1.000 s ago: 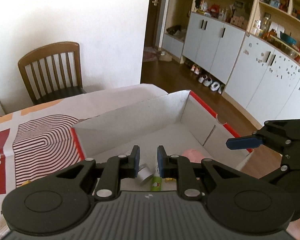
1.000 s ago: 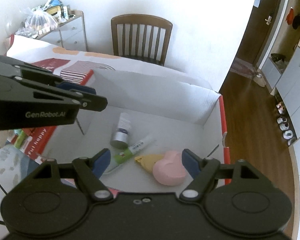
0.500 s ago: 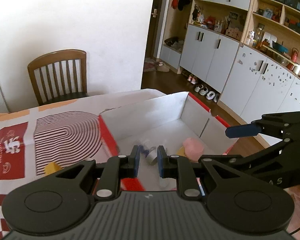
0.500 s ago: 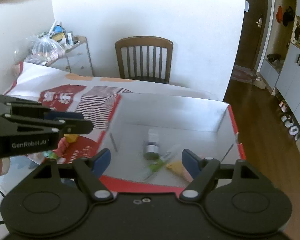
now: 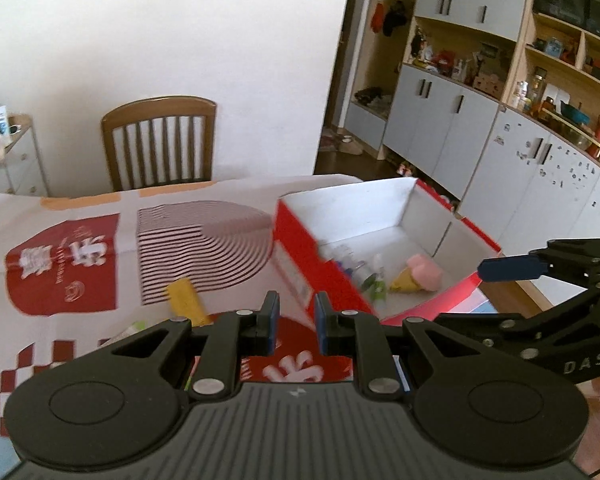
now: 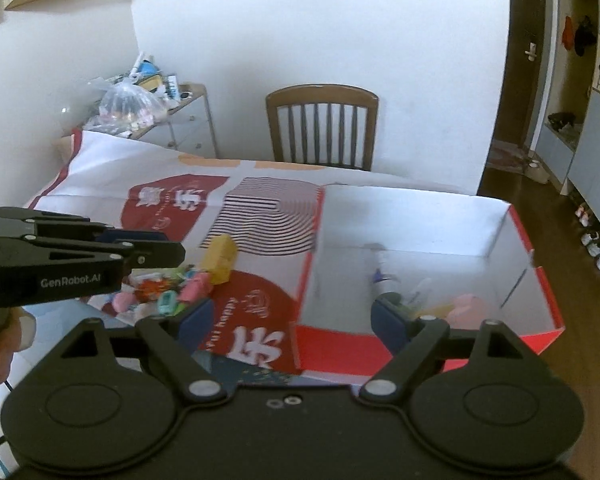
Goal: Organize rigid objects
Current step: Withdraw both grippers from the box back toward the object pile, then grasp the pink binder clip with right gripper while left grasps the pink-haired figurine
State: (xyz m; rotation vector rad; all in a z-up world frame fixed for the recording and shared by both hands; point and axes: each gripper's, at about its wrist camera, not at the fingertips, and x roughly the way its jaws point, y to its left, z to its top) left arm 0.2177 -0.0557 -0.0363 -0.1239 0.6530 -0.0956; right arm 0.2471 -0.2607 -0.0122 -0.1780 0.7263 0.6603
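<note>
So, kind of cluttered around the claws. Left gripper [image 5: 296, 322] closed down narrow, nothing between the pads, hanging over the red part of the tablecloth [image 5: 60, 272] in the lower middle of the left view. Right gripper [image 6: 288, 318] spread wide and still opening, nothing between its fingers, only cloth and the box edge behind them.

Red-and-white cardboard box [image 6: 512, 216] at centre right of the right view, open top, already holding a pink heart-ish thing [image 5: 424, 272], a yellow piece [image 5: 404, 280], a small bottle [image 6: 382, 276] and a tube, all a bit blurred. Yellow block [image 6: 220, 258] lying on the cloth left of the box, well apart from it. Pile of small colourful toys [image 6: 160, 296] just below that block, partly hidden behind the left gripper's fingers in the right view.

Wooden chair [image 6: 322, 128] behind the table against a white wall. Grey cabinets and open shelves [image 5: 500, 92] at the right of the left view, dark wood floor, a plastic bag on a side cabinet [image 6: 128, 108] at upper left.

Readable bits: "GenRobot.AI" on the left gripper, "DAS" on the right one, big white characters on the cloth.
</note>
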